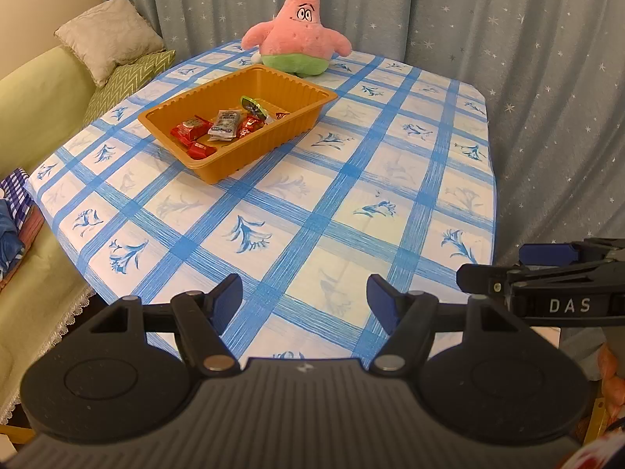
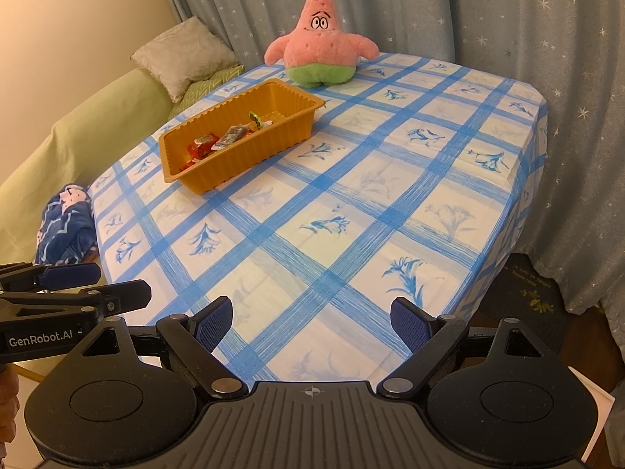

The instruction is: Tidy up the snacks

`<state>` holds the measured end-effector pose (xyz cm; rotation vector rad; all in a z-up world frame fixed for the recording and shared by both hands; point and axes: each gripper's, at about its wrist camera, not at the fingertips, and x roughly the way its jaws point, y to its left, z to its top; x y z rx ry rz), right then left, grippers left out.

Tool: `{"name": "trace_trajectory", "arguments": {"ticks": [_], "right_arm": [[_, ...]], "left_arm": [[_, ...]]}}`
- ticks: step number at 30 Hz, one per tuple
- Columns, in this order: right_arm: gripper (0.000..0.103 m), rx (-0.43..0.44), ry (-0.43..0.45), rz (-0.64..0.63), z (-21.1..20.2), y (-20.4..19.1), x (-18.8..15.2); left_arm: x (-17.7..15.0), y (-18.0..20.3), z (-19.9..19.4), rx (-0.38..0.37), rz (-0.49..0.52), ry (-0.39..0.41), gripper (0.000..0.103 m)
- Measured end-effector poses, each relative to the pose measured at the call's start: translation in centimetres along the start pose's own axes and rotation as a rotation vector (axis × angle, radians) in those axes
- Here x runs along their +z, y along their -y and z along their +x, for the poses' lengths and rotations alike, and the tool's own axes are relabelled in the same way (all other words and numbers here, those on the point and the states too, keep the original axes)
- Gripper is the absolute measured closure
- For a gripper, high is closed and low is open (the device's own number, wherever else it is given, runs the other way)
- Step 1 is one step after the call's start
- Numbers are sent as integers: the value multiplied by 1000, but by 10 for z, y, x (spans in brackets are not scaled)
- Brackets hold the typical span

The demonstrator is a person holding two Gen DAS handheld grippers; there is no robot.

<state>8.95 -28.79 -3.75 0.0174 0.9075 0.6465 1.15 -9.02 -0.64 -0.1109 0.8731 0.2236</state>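
- Worktop [image 1: 351, 203]: checked cloth, no loose snack visible on it; sorting looks finished or nearly so.
- Plush star [image 1: 299, 27]: behind the tray; leave alone.
- Tray [image 1: 250, 148]: far left; holds the wrapped snacks [image 1: 218, 129].
- Left gripper [image 1: 304, 301], right gripper [image 2: 311, 322]: jaws apart, empty, at the near edge; check for strays before withdrawing.

The orange tray's [image 2: 250, 156] near wall is hiding most of the snack packets [image 2: 218, 144] in the right wrist view, and their labels are staying too small to read. The blue patterned bundle [image 1: 9, 230] is running off the left wrist picture's edge.
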Motion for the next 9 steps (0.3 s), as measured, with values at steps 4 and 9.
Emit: {"name": "trace_trajectory", "arguments": {"ticks": [4, 9], "right_arm": [[15, -1, -1, 0, 1, -1, 1], [15, -1, -2, 1, 1, -2, 0]], "left_arm": [[1, -1, 0, 1, 0, 1, 35], [2, -3, 0, 0, -4, -4, 32]]}}
